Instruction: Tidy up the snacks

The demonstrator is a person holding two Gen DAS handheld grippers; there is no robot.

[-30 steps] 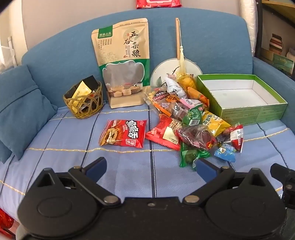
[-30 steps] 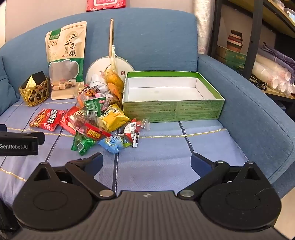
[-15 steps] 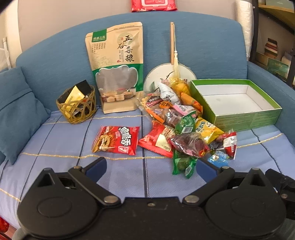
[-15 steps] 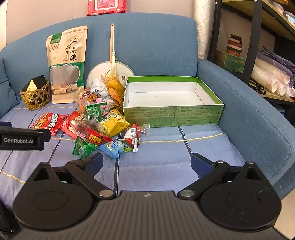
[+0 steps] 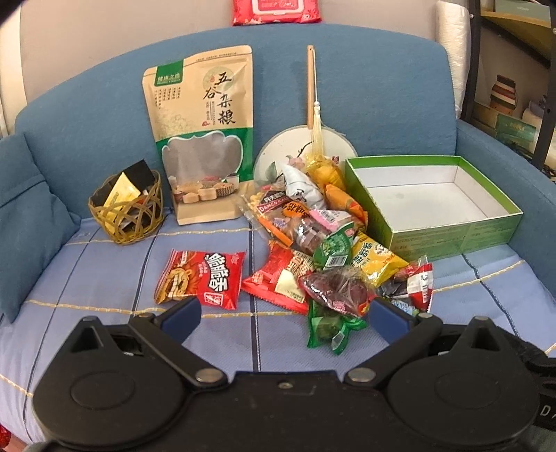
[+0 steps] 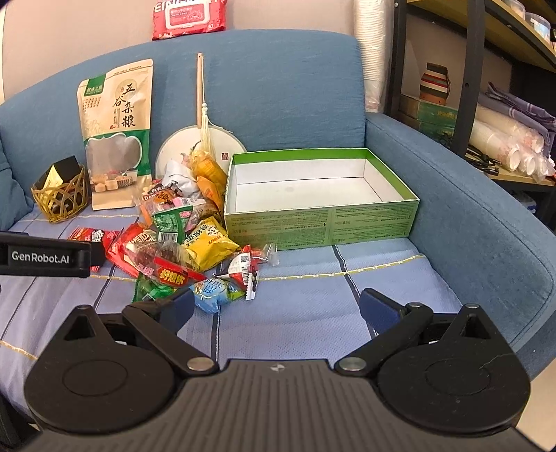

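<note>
left wrist: my left gripper (image 5: 283,314) spread, holding nothing, above snack pile (image 5: 326,243) beside green box (image 5: 451,229) | right wrist: my right gripper (image 6: 276,307) spread, nothing held; snack pile (image 6: 180,236) touching green box (image 6: 319,222) left wall

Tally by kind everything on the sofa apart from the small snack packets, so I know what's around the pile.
Green box: 1
Woven basket: 1
Large standing pouch: 1
Round fan: 1
Pack of wipes on the backrest: 1
Total: 5
</note>
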